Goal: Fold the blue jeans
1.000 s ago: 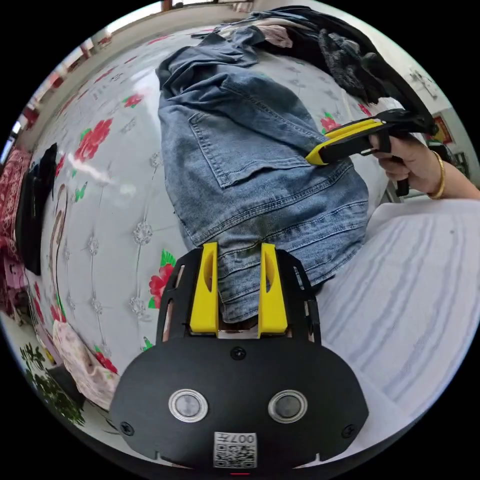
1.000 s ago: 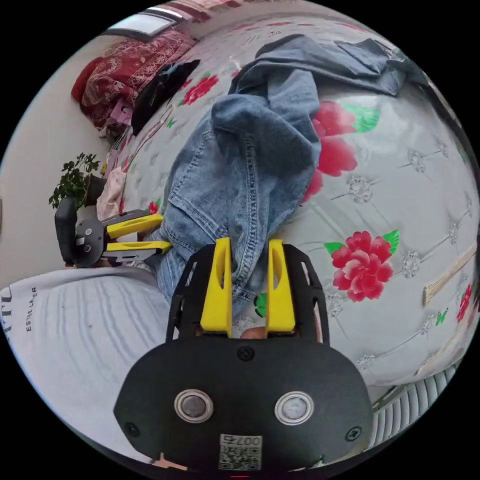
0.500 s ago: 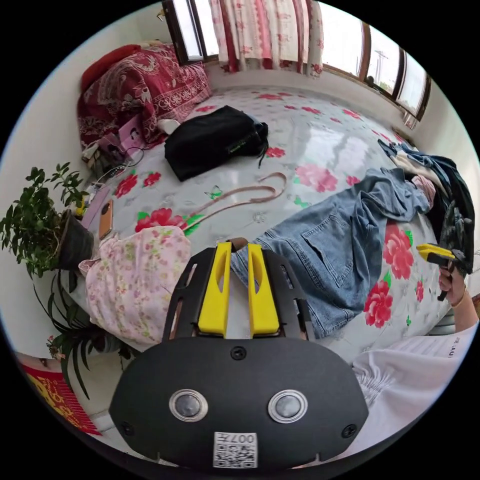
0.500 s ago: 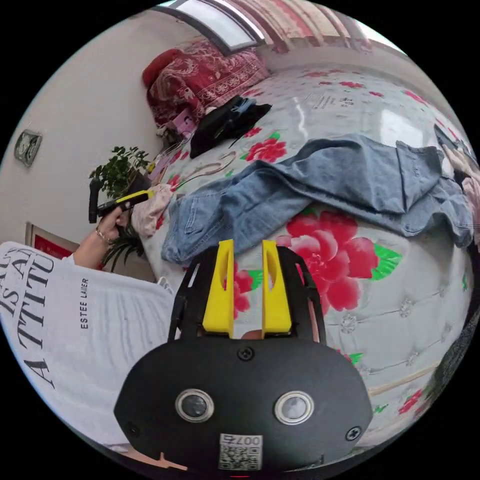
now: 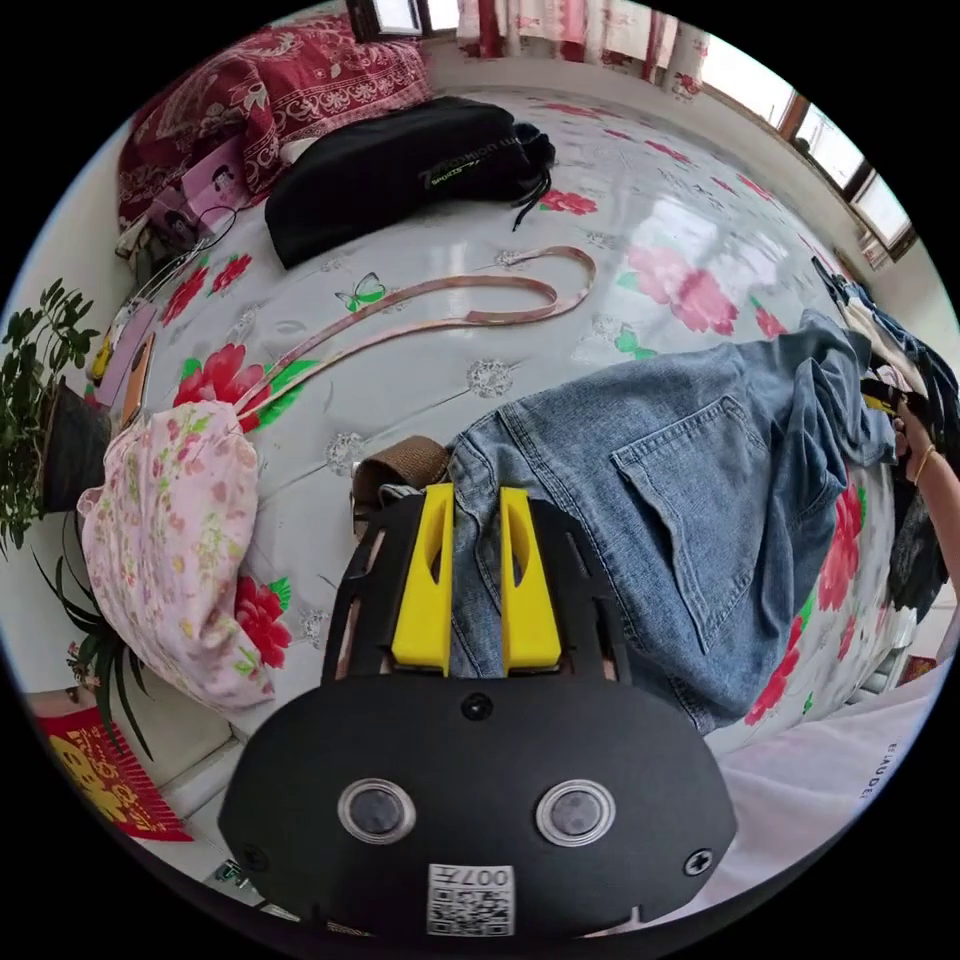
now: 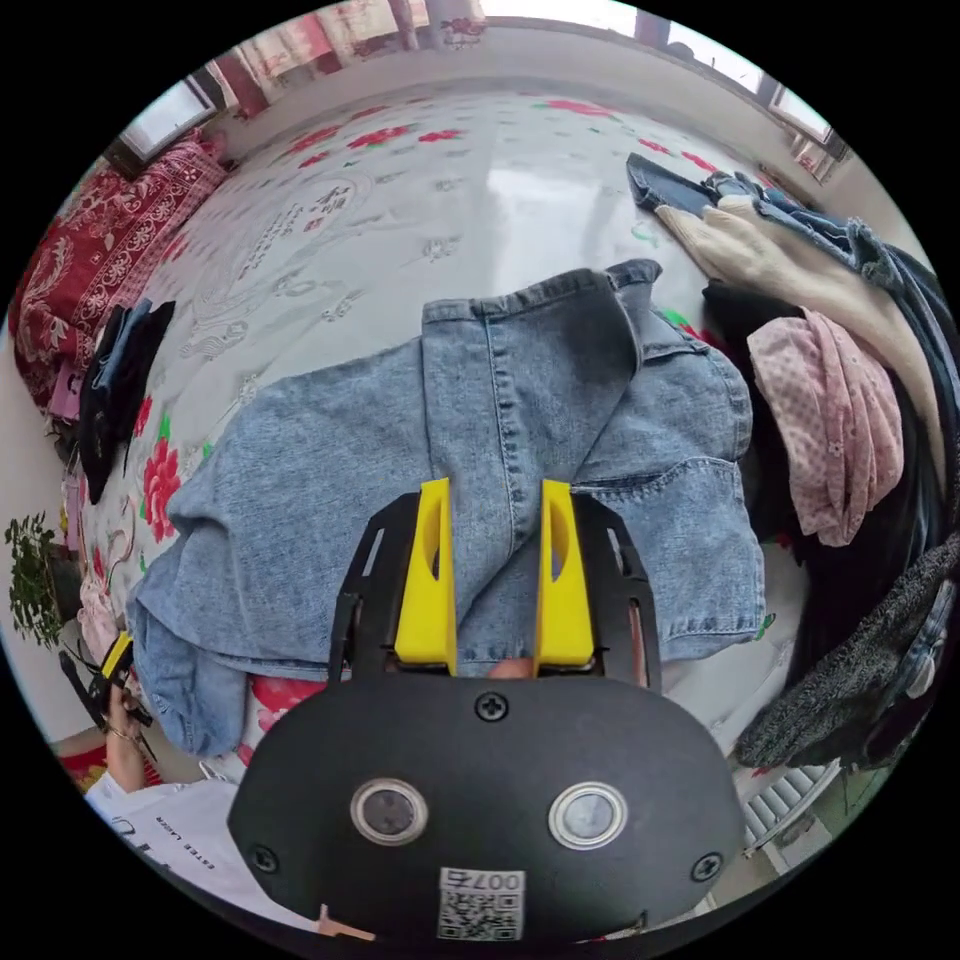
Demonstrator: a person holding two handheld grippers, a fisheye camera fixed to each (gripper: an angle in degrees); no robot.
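While spread flat on the floral bed [image 5: 640, 200], light-blue jeans [image 5: 660, 500], back pocket up

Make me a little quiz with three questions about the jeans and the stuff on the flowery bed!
1. True or false: the blue jeans lie spread out on the floral bed cover.
2. Which lies nearest the waistband end of the jeans in the left gripper view? A) the black bag B) the pink floral garment C) the potted plant
3. Fill in: in the right gripper view, the right gripper hangs over a denim ____ running down the leg.

Key: 1 true; 2 B; 3 seam.
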